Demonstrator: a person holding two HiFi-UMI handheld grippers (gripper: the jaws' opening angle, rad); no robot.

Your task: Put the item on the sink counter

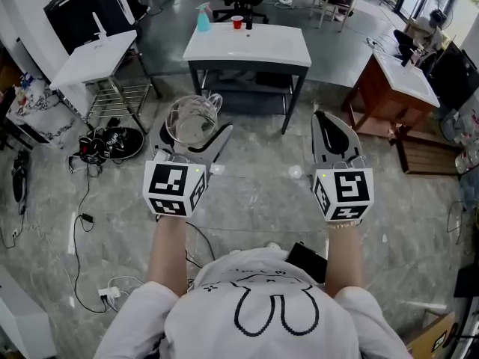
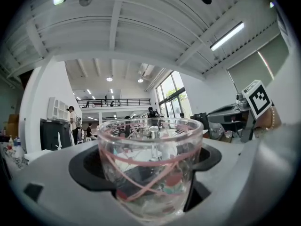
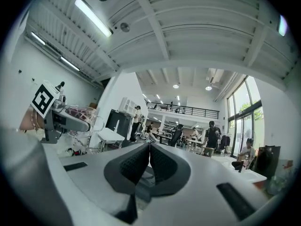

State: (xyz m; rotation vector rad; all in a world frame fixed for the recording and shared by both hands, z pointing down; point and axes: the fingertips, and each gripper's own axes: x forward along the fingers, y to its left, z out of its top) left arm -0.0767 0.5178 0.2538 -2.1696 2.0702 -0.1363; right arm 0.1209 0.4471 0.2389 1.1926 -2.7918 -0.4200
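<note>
Left tongs [image 1: 196,131] spread wide, pinching a clear glass cup [image 2: 150,164] (pink-striped) above the marble floor [image 1: 254,193]; right tongs [image 3: 147,161] pressed together, empty. White sink desk [image 1: 217,48] stands ahead, well apart.

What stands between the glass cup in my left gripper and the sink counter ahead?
Nothing visible does. Only floor lies between the glass cup and the sink counter; the blue bottle and red cup stand along its far edge.

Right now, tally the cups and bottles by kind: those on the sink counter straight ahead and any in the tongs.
Glass cup: 1
Red cup: 1
Blue bottle: 1
Total: 3
</note>
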